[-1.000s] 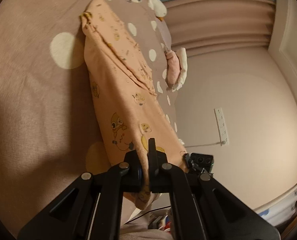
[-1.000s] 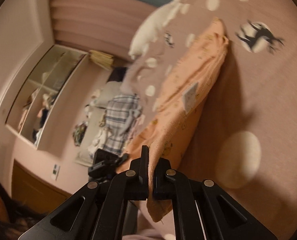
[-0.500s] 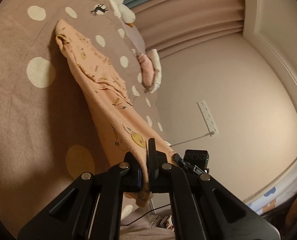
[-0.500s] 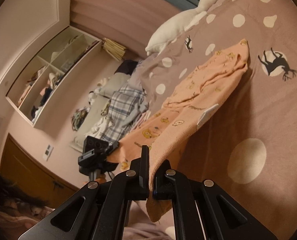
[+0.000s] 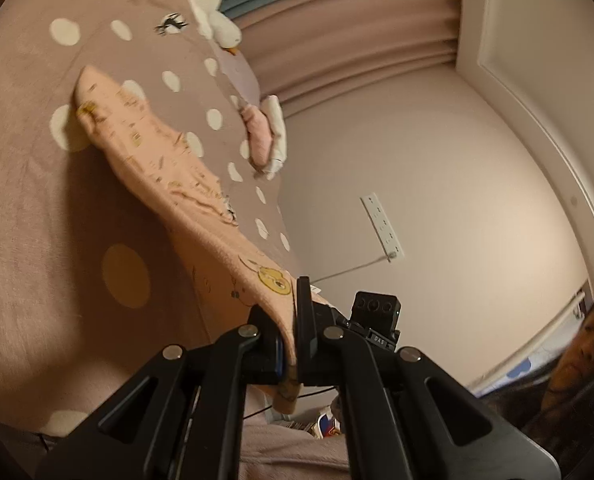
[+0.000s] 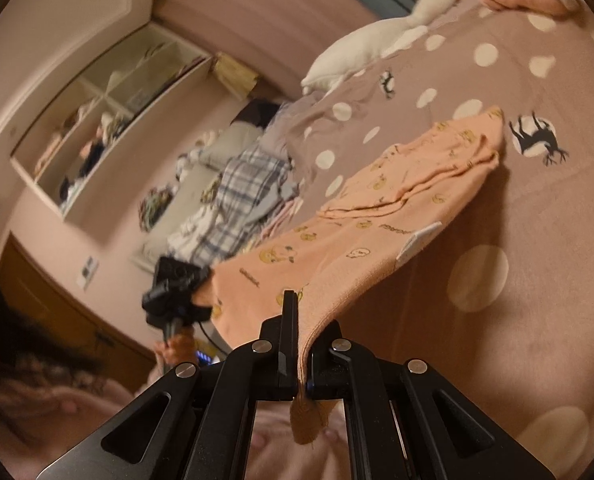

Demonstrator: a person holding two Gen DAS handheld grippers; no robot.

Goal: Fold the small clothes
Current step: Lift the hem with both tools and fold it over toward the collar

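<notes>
step: near edge of peach cartoon-print cotton garment (image 6: 381,216) lifted off brown dotted bedspread (image 6: 537,240) | jaws: left gripper (image 5: 291,344) and right gripper (image 6: 303,354) both clamp cloth | next: probably carry edge over to far end

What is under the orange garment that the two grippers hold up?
Under the orange garment only the brown dotted blanket shows, in shadow. The garment's far end rests on it; what lies beneath that end is covered.

The shelf clutter in the white wall cubby (image 6: 97,128) blurs; the white plush goose's (image 5: 213,8) head runs off-frame.
</notes>
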